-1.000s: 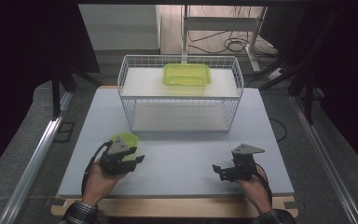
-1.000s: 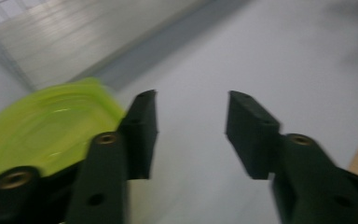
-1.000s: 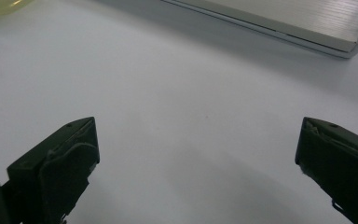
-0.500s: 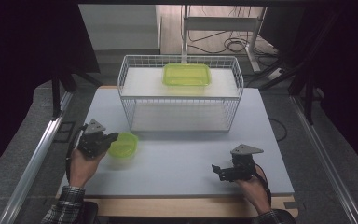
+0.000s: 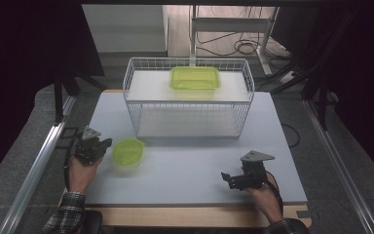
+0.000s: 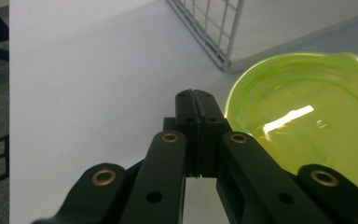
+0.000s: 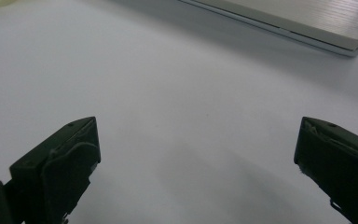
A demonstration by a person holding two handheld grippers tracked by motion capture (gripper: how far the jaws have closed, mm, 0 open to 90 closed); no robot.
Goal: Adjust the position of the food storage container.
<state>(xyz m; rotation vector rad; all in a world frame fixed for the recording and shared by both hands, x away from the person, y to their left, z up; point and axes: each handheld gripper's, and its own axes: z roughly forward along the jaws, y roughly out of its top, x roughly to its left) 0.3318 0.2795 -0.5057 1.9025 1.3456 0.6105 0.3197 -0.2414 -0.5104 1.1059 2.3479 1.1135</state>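
A round green plastic bowl (image 5: 128, 152) stands on the pale tabletop (image 5: 190, 168) near its left edge. My left gripper (image 5: 104, 144) is just to the left of it, apart from the bowl. In the left gripper view the left gripper (image 6: 196, 100) has its jaws pressed together with nothing between them, and the bowl (image 6: 307, 116) lies to their right. A rectangular green container (image 5: 195, 78) sits inside the white wire basket (image 5: 190, 119) at the back. My right gripper (image 5: 225, 178) rests near the front right, and in the right gripper view the right gripper (image 7: 198, 154) stands open over bare table.
The wire basket stands across the back half of the table, and its corner (image 6: 219, 46) is close ahead of the left jaws. A metal rail (image 5: 34, 170) runs along the floor on the left. Cables (image 5: 243, 46) lie on the floor behind.
The left gripper was at the green bowl a second ago. It has let go, moved left, and its jaws have shut. The bowl stays on the table. The right gripper has not moved.
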